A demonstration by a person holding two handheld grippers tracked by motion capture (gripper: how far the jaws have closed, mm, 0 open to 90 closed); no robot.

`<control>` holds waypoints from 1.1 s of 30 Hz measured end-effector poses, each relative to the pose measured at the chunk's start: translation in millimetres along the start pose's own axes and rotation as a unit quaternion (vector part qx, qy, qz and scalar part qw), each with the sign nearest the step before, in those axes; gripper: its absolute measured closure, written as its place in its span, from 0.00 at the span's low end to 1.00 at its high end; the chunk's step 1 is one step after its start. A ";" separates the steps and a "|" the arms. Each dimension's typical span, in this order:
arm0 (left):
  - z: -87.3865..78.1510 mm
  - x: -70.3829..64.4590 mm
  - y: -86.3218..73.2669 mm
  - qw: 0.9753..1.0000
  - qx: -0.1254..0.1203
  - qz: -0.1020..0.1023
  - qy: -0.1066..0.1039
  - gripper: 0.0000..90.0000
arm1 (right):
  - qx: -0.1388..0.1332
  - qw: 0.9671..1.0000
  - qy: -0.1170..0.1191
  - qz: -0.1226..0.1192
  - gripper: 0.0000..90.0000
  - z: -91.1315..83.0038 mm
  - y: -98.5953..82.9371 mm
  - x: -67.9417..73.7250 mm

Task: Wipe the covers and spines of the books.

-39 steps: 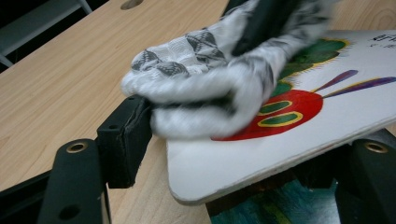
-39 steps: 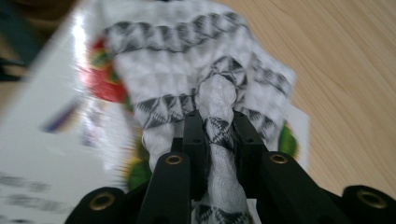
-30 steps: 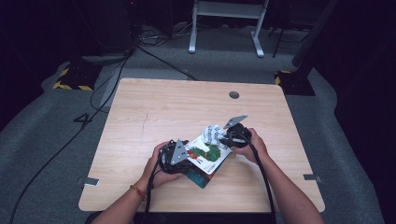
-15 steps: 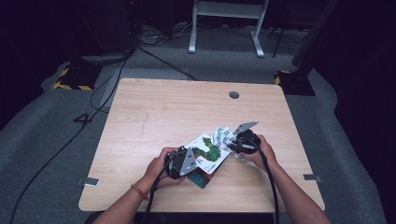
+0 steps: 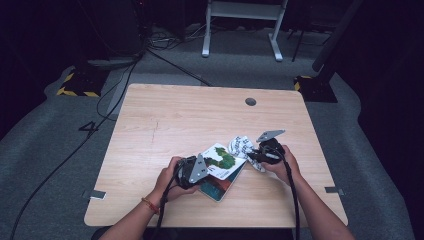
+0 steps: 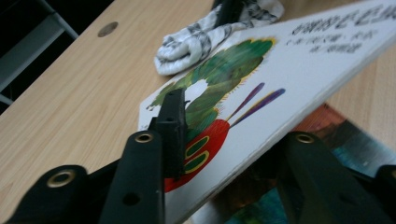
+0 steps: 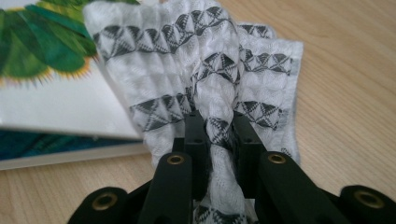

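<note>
A white picture book (image 5: 223,161) with a green caterpillar on its cover lies tilted over a teal book (image 5: 216,187) near the table's front. My left gripper (image 5: 196,170) is shut on the white book's (image 6: 261,88) near edge, one jaw on the cover and the other beneath, so my left gripper (image 6: 219,128) holds that edge raised off the teal book (image 6: 355,140). A white cloth (image 5: 241,145) with a black pattern lies bunched against the white book's right corner. My right gripper (image 5: 256,155) is shut on a fold of the cloth (image 7: 210,70), as my right gripper (image 7: 215,123) shows close up.
The wooden table (image 5: 165,130) has a round cable hole (image 5: 250,101) at the back right. Past the table's far edge stand a white desk frame (image 5: 240,20) and cables (image 5: 125,80) on the grey floor. The table's front edge runs just behind both hands.
My right gripper has drawn the cloth to the right and nearer, off the book's cover. My left gripper has shifted slightly right, still on the book.
</note>
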State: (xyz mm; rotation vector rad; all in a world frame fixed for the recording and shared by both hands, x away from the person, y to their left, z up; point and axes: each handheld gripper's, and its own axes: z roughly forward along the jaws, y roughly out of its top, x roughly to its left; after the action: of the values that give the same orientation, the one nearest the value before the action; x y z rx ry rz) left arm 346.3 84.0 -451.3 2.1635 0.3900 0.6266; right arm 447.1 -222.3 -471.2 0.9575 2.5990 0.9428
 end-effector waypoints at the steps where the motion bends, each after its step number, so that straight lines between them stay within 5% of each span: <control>1: -1.7 2.9 -1.2 1.000 -0.004 -0.010 0.000 0.75 | -0.005 1.000 0.000 0.002 0.90 -1.7 -0.3 -1.2; 8: -11.7 18.7 -13.3 0.997 -0.031 -0.069 -0.008 0.80 | -0.045 0.999 0.009 0.007 0.89 -5.5 0.4 -3.3; 15: -15.5 25.6 -18.4 0.995 -0.031 -0.092 0.000 0.85 | -0.089 0.995 0.028 -0.021 0.90 0.5 13.9 15.7; 28: -2.9 16.9 -21.4 0.999 0.017 -0.048 0.005 0.78 | -0.111 0.991 0.046 -0.052 0.90 1.2 26.8 25.7; 33: 4.8 17.0 -18.7 0.998 0.030 -0.051 0.022 0.80 | -0.114 0.991 0.041 -0.058 0.90 1.0 29.9 27.8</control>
State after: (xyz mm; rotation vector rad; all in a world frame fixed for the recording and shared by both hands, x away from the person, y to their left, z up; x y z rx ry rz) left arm 361.9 100.4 -463.6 2.1747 0.5446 0.6132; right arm 441.4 -186.5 -452.4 0.7153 2.5094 1.2392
